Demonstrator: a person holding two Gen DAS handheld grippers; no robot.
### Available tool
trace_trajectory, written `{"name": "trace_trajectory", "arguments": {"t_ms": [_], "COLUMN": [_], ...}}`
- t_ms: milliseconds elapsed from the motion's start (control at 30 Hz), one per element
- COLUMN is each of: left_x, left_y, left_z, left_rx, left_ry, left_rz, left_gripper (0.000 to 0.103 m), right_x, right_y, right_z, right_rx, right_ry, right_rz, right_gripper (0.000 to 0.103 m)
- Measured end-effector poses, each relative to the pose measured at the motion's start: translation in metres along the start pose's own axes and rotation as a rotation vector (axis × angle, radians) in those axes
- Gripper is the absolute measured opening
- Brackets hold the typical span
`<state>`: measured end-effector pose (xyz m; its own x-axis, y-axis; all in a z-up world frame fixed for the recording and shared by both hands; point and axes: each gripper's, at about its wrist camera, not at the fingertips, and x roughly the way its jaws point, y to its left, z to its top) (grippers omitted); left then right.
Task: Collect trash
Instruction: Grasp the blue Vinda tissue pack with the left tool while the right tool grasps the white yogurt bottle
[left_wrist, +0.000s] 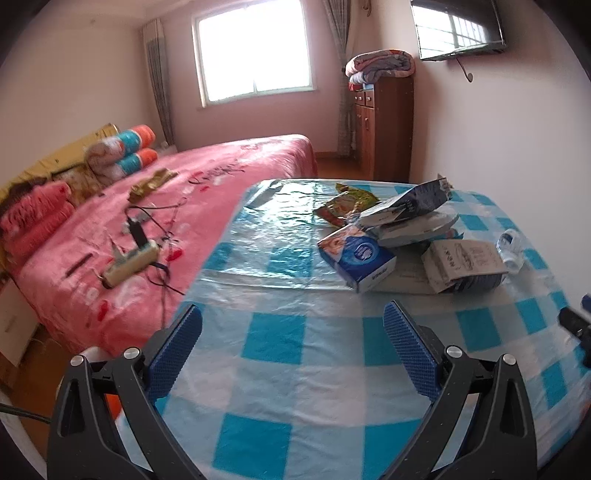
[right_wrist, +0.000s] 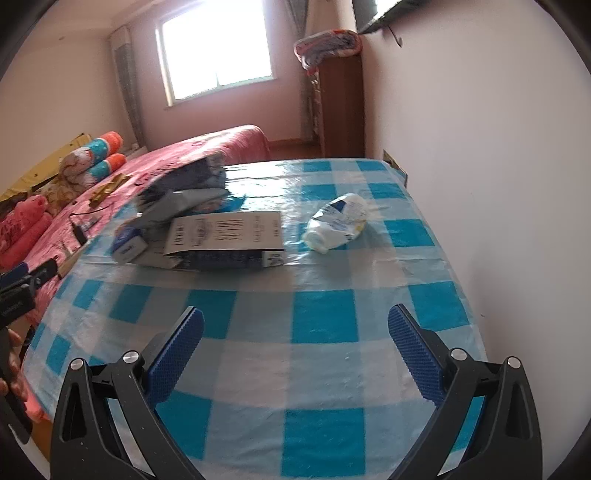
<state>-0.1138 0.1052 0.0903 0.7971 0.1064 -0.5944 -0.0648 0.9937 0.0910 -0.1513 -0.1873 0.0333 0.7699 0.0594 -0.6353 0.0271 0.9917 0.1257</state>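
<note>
A heap of trash lies on the blue-checked table (left_wrist: 288, 347): a blue and white box (left_wrist: 356, 256), a grey-white carton (left_wrist: 463, 264), a torn carton (left_wrist: 410, 203), a green and red snack bag (left_wrist: 345, 203) and a crushed plastic bottle (left_wrist: 511, 245). My left gripper (left_wrist: 291, 325) is open and empty, short of the heap. In the right wrist view the grey-white carton (right_wrist: 225, 238) and the crushed bottle (right_wrist: 338, 221) lie ahead of my right gripper (right_wrist: 295, 326), which is open and empty above the cloth (right_wrist: 325, 314).
A pink bed (left_wrist: 155, 206) with a power strip (left_wrist: 129, 260) and cables stands left of the table. A white wall (right_wrist: 498, 147) runs along the table's right side. A wooden cabinet (left_wrist: 384, 125) stands at the far end.
</note>
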Motion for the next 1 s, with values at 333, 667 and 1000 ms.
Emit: {"name": "trace_trajectory", "arguments": {"t_ms": [333, 667, 1000], "left_x": [0.052, 0.103, 0.135], "left_y": [-0.022, -0.020, -0.027], "left_z": [0.029, 0.046, 0.050], "left_rx": [-0.038, -0.115, -0.120], "left_ry": [0.061, 0.156, 0.213], "left_rz": [-0.077, -0.161, -0.194], "left_gripper": [0.099, 0.099, 0.099], "right_x": [0.039, 0.096, 0.134], "right_y": [-0.049, -0.077, -0.071], "right_z": [0.036, 0.071, 0.090], "right_rx": [0.176, 0.321, 0.281], "right_ry": [0.039, 0.109, 0.142], "right_rz": [0.033, 0.117, 0.089], "right_gripper": [0.099, 0.098, 0.096]}}
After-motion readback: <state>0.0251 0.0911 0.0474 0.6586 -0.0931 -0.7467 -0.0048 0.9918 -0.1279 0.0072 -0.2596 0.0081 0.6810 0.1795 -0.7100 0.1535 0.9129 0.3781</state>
